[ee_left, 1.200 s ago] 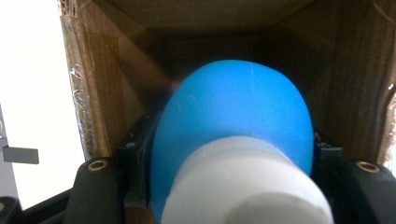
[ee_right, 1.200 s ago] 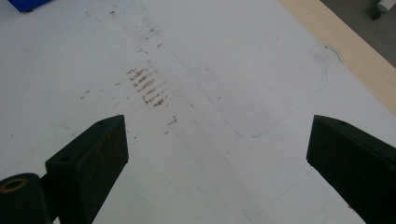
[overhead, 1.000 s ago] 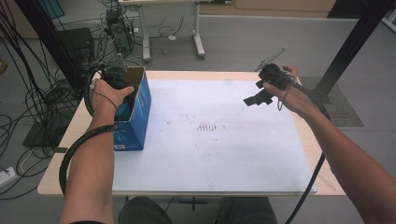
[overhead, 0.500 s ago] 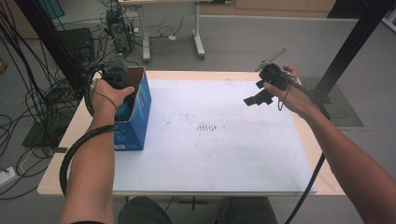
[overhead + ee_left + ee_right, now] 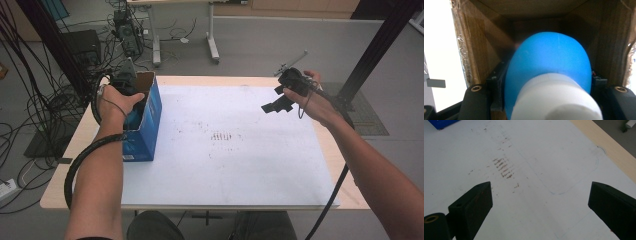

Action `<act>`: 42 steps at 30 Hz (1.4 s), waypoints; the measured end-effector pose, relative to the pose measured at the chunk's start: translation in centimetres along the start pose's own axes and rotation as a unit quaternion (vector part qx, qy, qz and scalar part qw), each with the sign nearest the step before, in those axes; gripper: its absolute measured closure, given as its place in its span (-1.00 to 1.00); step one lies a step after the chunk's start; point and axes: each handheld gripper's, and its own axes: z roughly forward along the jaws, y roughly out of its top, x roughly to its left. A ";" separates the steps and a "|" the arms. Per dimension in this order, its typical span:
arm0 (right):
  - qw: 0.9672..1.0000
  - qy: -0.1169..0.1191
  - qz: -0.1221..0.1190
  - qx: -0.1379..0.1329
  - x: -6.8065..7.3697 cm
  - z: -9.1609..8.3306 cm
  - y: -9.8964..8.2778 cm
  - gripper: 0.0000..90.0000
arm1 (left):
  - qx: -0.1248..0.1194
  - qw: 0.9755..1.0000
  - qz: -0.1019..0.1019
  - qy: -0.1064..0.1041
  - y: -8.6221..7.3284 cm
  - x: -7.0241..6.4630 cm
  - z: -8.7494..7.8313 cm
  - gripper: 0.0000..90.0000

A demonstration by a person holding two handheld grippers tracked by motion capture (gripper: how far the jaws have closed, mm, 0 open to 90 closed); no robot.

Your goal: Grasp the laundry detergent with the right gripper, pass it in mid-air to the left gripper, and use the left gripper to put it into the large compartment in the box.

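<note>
Blue plastic bottle with white cap (image 5: pixel 549 72) clamped in left gripper (image 5: pixel 549 85), inside open blue cardboard box (image 5: pixel 147 117). Right gripper (image 5: pixel 540 202) held spread wide, nothing between jaws, above white table sheet (image 5: pixel 536 170).

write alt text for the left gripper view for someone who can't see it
A blue bottle with a white cap is clamped between the left gripper's black jaws and held inside an open cardboard box, whose brown inner walls surround it. The cap points toward the camera. Past the box's edge at the left, a bright white surface shows.

Black jaws, brass-ringed screws, perhaps
</note>
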 end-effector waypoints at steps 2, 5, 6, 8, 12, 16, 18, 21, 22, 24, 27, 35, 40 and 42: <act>1.000 0.000 0.000 -0.002 0.0 0.0 0.0 -0.88 | -0.001 1.000 0.000 0.000 0.0 0.0 0.0 -0.20; 1.000 0.001 0.001 -0.002 0.0 0.0 0.0 -0.88 | -0.002 1.000 0.001 0.000 -0.1 0.0 0.0 -0.21; 1.000 0.001 0.000 -0.002 0.1 0.0 0.0 -0.88 | -0.003 1.000 -0.001 0.000 -0.1 -0.1 0.0 -0.21; 1.000 0.001 -0.001 -0.003 0.1 -0.1 0.1 -0.88 | -0.004 1.000 0.002 0.001 -0.1 -0.1 0.0 -0.21; 1.000 0.002 -0.002 -0.006 0.2 -0.1 0.1 -0.88 | -0.011 1.000 0.006 -0.003 -0.3 -0.3 -0.1 -0.23; 1.000 0.001 -0.004 -0.007 0.4 -0.2 0.3 -0.88 | -0.013 1.000 0.017 0.009 -0.4 -0.6 -0.6 -0.25; 1.000 0.001 -0.005 -0.009 0.4 -0.3 0.5 -0.88 | -0.016 1.000 0.018 0.010 -0.5 -0.5 -1.0 -0.27; 1.000 0.002 -0.006 -0.012 0.6 -0.3 0.7 -0.88 | -0.021 1.000 0.018 0.009 -0.7 -0.5 -1.6 -0.29; 1.000 0.002 -0.006 -0.013 0.6 -0.4 0.8 -0.88 | -0.022 1.000 0.018 0.007 -0.7 -0.5 -1.8 -0.30; 1.000 0.003 -0.007 -0.014 0.7 -0.3 0.9 -0.88 | -0.025 0.999 0.019 0.009 -0.8 -0.6 -2.1 -0.30; 1.000 0.003 -0.007 -0.016 0.8 -0.3 1.0 -0.88 | -0.028 0.999 0.021 0.009 -1.0 -0.7 -2.6 -0.31; 1.000 0.006 -0.011 -0.015 0.9 -0.1 1.3 -0.88 | -0.029 0.999 0.034 0.019 -1.6 -1.3 -3.9 -0.34; 1.000 0.006 -0.010 -0.013 1.3 0.0 1.2 -0.88 | -0.033 0.998 0.039 0.028 -2.1 -1.4 -5.1 -0.36; 1.000 0.006 -0.012 -0.010 1.4 0.0 1.2 -0.88 | -0.037 0.998 0.042 0.030 -2.3 -1.5 -5.8 -0.37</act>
